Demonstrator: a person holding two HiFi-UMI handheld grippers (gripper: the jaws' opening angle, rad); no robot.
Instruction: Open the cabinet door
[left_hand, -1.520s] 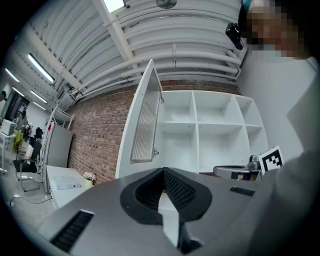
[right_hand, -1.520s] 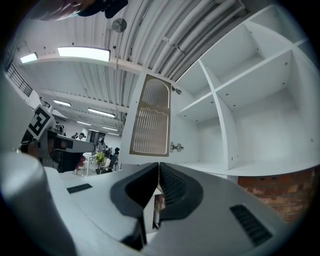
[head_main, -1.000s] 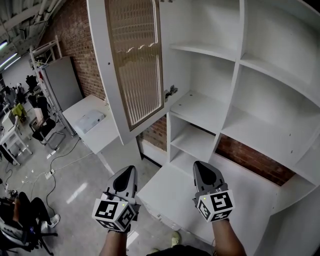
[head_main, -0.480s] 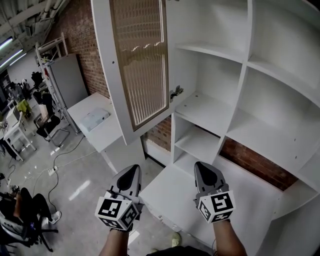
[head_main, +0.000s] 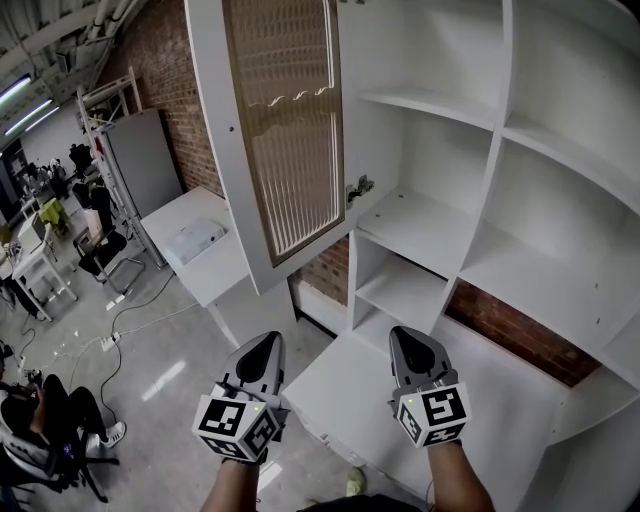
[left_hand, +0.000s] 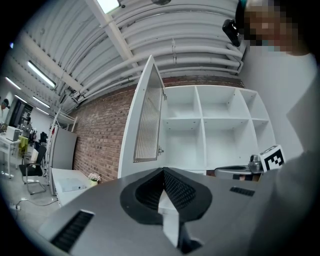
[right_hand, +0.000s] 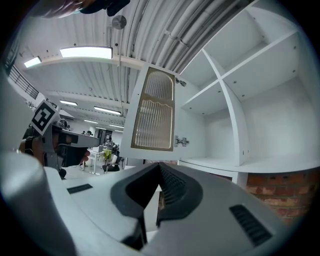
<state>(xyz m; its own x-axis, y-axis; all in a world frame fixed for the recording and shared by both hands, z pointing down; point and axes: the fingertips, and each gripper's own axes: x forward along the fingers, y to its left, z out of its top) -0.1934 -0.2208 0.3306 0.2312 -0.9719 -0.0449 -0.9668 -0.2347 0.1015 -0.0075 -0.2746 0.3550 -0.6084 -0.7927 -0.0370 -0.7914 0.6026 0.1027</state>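
**Cabinet door stands wide open, both grippers empty below it**

The cabinet door (head_main: 270, 140) hangs swung out from the left side of the white cabinet (head_main: 500, 130). It is upright, its long axis running top to bottom. Its free edge points away from the shelves and into the room. Its right edge meets the cabinet's side wall at a metal hinge (right_hand: 181, 141). A ribbed panel (head_main: 290, 130) in a tan frame fills most of the door.

In the head view, the left gripper (head_main: 262, 352) and right gripper (head_main: 408, 340) sit low and side by side, well apart from the door and pointing toward the shelves. Each gripper's jaws are pressed together with nothing between them.

The head view alone shows the white desk (head_main: 225, 275) under the door, set against the brick wall (head_main: 170, 70). The left gripper view catches the door almost edge-on, a thin slanted slab beside the full grid of bare compartments, with the other gripper's marker cube (left_hand: 271, 157) at the right. The right gripper view instead takes the ribbed panel nearly face-on and brings the hinge into plain sight, a detail that is only a small speck from above.
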